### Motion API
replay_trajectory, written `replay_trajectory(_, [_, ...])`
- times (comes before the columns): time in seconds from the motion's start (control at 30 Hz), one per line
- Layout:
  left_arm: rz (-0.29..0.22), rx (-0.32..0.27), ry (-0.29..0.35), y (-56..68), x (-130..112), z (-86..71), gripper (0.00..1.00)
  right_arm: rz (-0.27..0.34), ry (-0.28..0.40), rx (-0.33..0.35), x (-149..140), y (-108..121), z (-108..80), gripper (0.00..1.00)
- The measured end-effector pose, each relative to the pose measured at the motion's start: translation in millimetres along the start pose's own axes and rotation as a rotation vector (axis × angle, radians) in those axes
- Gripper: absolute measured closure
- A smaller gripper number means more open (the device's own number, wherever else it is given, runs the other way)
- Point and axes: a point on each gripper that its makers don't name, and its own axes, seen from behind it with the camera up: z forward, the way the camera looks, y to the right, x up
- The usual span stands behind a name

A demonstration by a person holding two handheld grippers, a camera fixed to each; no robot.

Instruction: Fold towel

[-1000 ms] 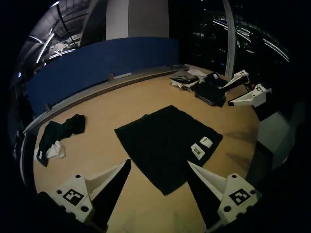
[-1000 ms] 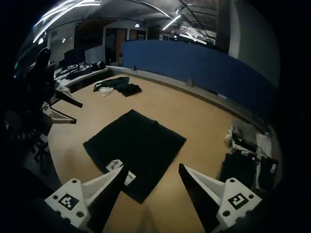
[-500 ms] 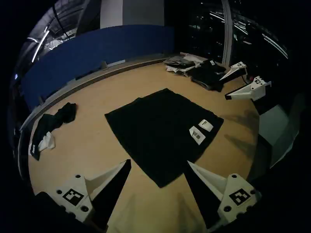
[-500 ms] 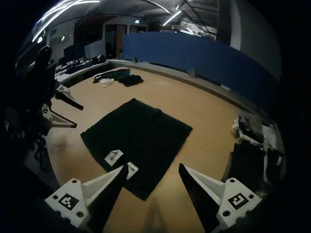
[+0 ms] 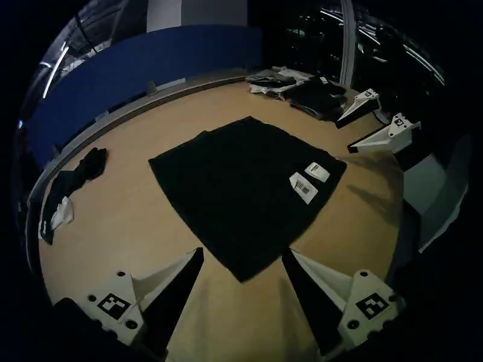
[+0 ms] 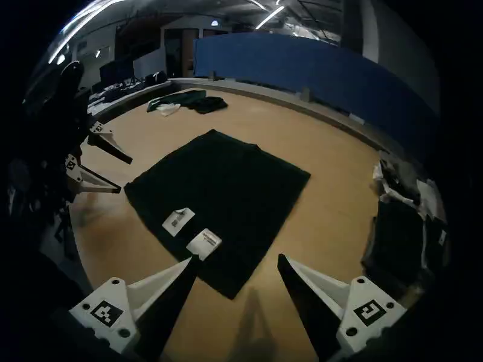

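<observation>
The towel (image 5: 241,187), dark and almost black, lies spread flat in a single layer at the middle of the table (image 5: 121,199), one corner pointing down toward the camera. Two white tags (image 5: 303,184) sit side by side on its surface near the 3 o'clock corner in the left gripper view; in the right gripper view they lie near the towel's 7 o'clock edge.

The left gripper (image 5: 241,252) hovers at 6 o'clock over the towel's nearest corner. Its jaws stand wide apart and hold nothing, and the corner shows between them. The right gripper (image 6: 236,258) is likewise above the near edge of the towel, its jaws spread and empty, with the tags just ahead of its left finger. From the left gripper view, the right gripper appears at 2 o'clock beyond the towel's corner.

A crumpled dark cloth (image 5: 78,175) with a white piece beside it rests on the table at 9 o'clock, well apart from the towel. A stack of folded cloths (image 5: 296,84) sits at 1 o'clock near the table's far edge. A blue partition (image 5: 151,66) runs along the back of the table.
</observation>
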Motion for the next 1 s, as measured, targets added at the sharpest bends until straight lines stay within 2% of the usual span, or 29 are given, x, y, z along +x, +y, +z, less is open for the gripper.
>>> replay_trajectory(0.27, [-0.018, -0.002, -0.017, -0.2, -8, 6.0, 0.04, 0.003, -0.021, 0.005, -15, -1, 8.5, 0.00])
replay_trajectory(0.63, [-0.016, -0.014, -0.044, 3.4, -19, 12.8, 0.03, -0.003, -0.059, 0.022, -36, -8, 15.1, 0.01])
replay_trajectory(0.87, [-0.007, -0.005, -0.066, 4.0, -25, 14.9, 0.06, -0.007, -0.081, 0.039, -45, -12, 17.5, 0.14])
replay_trajectory(1.0, [-0.012, -0.015, -0.082, 8.1, -28, 15.3, 0.15, -0.011, -0.093, 0.036, -48, -11, 17.8, 0.20])
